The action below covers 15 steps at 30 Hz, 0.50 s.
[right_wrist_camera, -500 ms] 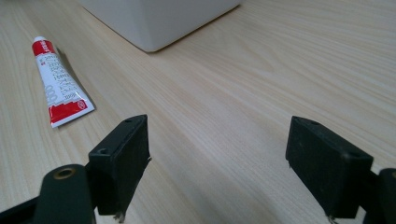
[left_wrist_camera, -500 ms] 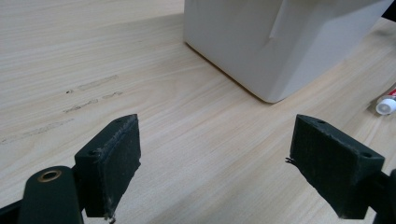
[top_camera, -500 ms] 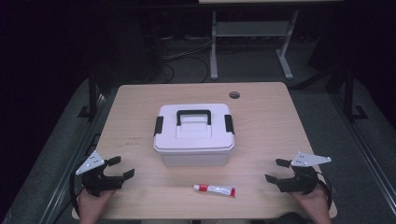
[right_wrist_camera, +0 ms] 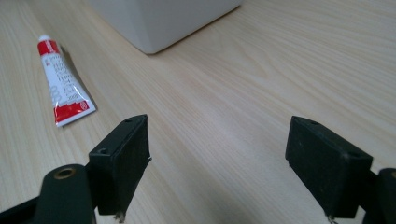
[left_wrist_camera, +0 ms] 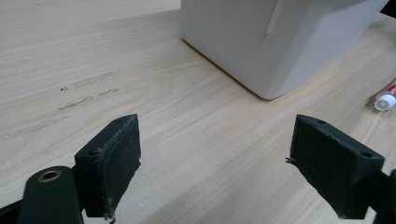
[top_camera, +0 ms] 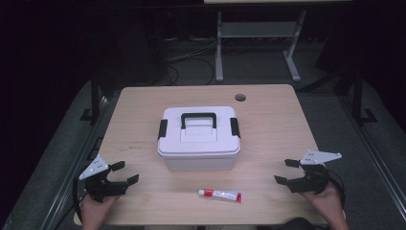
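A white plastic box (top_camera: 199,139) with a black handle and black side latches stands shut in the middle of the wooden table (top_camera: 268,124). In front of it lies a small red and white tube (top_camera: 221,194). My left gripper (top_camera: 125,172) rests open at the front left, pointing at the box's corner (left_wrist_camera: 275,42); the tube's cap (left_wrist_camera: 386,100) shows at the edge of the left gripper view. My right gripper (top_camera: 286,171) rests open at the front right, nothing between its jaws. In the right gripper view the tube (right_wrist_camera: 63,84) lies to the left and the box corner (right_wrist_camera: 159,18) is ahead.
A round cable hole (top_camera: 240,97) sits near the table's far edge. Beyond the table are a white metal stand (top_camera: 256,43) and cables on a dark floor. Faint scuff marks (left_wrist_camera: 79,93) show on the wood at the left.
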Available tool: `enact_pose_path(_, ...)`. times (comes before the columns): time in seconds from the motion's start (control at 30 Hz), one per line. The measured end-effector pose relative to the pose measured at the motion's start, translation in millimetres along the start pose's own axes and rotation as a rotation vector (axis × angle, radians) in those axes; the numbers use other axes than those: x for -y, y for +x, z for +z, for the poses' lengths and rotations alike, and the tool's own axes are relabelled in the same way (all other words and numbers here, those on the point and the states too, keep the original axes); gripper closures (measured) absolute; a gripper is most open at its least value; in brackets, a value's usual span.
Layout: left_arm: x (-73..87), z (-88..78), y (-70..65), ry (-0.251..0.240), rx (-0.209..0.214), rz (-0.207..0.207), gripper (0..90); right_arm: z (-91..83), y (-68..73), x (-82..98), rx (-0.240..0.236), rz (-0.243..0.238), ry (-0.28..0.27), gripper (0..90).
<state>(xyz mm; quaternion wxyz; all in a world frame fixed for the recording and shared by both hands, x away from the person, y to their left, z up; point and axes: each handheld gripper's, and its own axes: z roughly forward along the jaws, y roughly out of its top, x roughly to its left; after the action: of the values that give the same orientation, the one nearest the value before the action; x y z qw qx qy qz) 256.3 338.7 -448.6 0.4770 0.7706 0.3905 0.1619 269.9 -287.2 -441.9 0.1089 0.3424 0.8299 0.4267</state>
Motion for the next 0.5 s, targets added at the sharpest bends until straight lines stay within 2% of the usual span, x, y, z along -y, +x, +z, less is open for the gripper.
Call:
enact_pose_path(0.17, -0.9, -1.0, 0.7, -0.010, -0.002, -0.001, 15.5, -3.7, -4.5, -27.2, -0.004, -0.086, 0.134, 20.6)
enact_pose_path(0.2, -0.9, -1.0, 0.7, -0.010, -0.002, -0.001, 15.5, -3.7, -4.5, -27.2, -0.004, -0.086, 0.134, 20.6)
enact_pose_path(0.23, -0.7, -1.1, 1.3, -0.011, -0.001, -0.003, 15.5, -5.3, -7.4, -42.8, -0.011, -0.126, 0.185, 20.6)
enact_pose_path(0.3, -0.8, -0.9, 2.2, -0.011, -0.001, -0.005, 15.5, -5.5, -9.5, -57.4, -0.022, -0.158, 0.233, 20.6)
enact_pose_path(0.5, -0.9, -1.2, 3.5, -0.014, -0.004, -0.003, 15.5, -3.0, -13.9, -97.0, -0.044, -0.250, 0.342, 20.6)
